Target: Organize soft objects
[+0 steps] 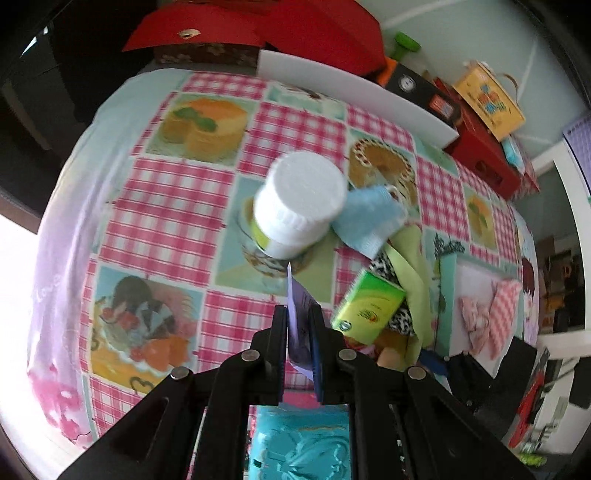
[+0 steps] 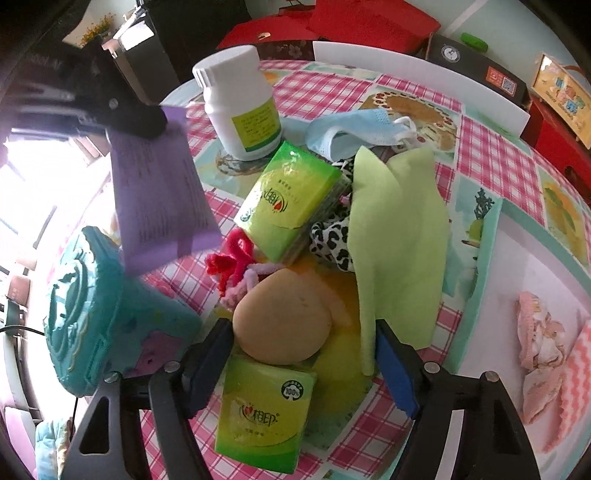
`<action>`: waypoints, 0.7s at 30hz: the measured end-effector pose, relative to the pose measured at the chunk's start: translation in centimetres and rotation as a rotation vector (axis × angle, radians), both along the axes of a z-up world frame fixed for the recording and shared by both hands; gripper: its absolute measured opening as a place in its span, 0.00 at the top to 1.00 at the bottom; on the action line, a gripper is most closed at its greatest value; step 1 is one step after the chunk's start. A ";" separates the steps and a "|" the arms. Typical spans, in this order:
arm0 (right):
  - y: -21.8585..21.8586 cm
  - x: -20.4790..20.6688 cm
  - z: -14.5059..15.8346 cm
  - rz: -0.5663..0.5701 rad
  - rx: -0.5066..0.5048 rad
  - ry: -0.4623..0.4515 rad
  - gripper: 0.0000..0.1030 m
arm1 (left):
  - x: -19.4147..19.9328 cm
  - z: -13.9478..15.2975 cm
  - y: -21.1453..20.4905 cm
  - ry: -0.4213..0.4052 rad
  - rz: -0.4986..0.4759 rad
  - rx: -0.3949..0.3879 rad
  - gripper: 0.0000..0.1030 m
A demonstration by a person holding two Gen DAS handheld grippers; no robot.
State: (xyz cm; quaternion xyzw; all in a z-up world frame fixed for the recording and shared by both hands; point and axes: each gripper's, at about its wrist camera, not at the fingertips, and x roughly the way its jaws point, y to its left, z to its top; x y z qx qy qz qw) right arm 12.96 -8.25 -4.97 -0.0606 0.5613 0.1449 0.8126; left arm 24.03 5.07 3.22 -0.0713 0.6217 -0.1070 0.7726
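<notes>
Two green tissue packs (image 2: 291,199) (one white bottle (image 2: 242,101)) on table.

Pink checked tablecloth (image 1: 177,206); pale wall (image 1: 461,33), bright window (image 2: 33,173)

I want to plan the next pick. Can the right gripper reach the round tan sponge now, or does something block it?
Probably yes. The right gripper is open and the tan sponge lies between its fingers, uncovered on top. The green cloth by the right finger could get caught.
</notes>
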 end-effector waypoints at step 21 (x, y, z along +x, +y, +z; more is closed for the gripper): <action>-0.6 0.4 0.0 -0.012 -0.012 -0.021 0.47 | 0.4 -2.4 0.0 0.052 0.033 -0.019 0.91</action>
